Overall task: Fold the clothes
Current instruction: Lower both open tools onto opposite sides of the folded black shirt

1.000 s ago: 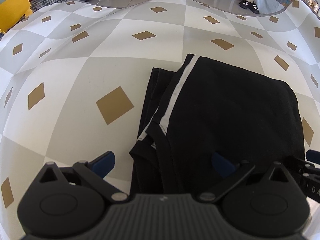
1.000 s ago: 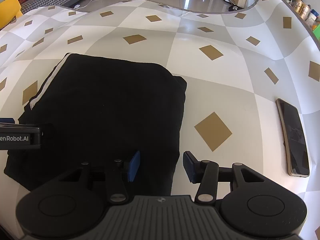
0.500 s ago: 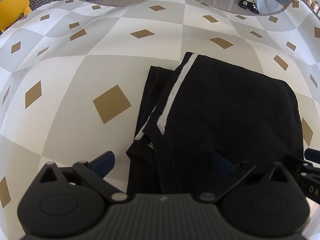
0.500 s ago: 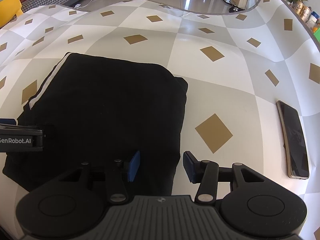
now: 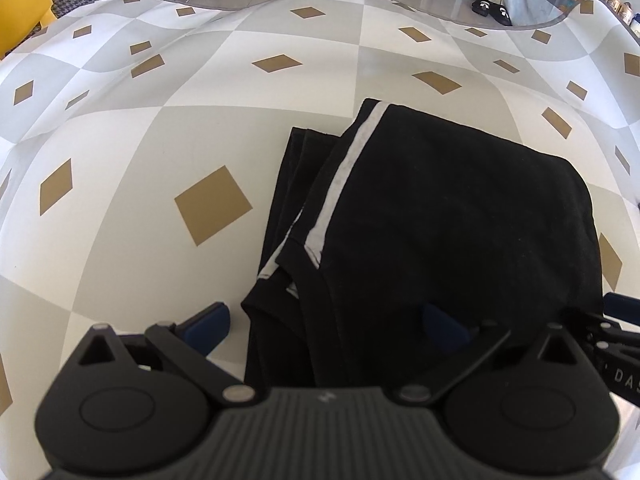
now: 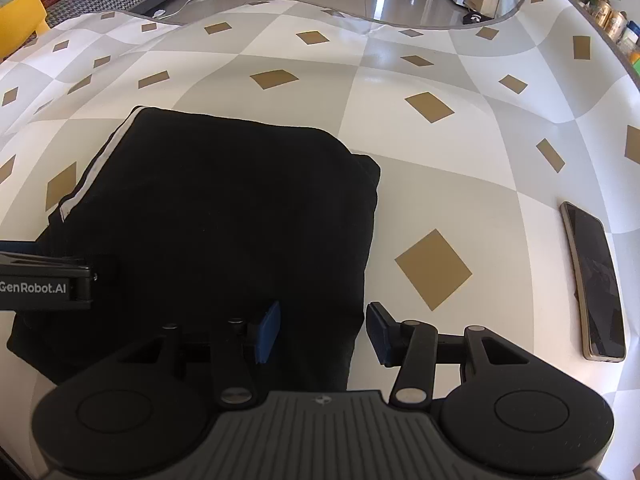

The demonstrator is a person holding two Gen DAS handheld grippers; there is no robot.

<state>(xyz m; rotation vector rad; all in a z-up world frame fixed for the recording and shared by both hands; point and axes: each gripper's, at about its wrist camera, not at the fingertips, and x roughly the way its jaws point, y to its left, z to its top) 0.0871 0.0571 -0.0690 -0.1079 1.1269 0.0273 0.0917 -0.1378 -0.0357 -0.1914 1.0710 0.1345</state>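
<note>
Checked tablecloth [image 6: 420, 184] w/ gold diamonds; a dark phone [image 6: 596, 280] lies flat near right edge. Yellow chair [image 6: 18, 16] at far left, slippers [image 5: 492, 10] on floor.

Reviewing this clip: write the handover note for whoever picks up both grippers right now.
Left gripper: open, jaws wide over the near left corner of the black garment, gripping nothing.
Right gripper: open, straddling the garment's near right edge, not pinching it.
Garment: folded into a compact stack on the checked tablecloth, white stripe along its left side.
A phone lies to the right.
Left: under-layers stick out on the left; tidy if wanted.
</note>
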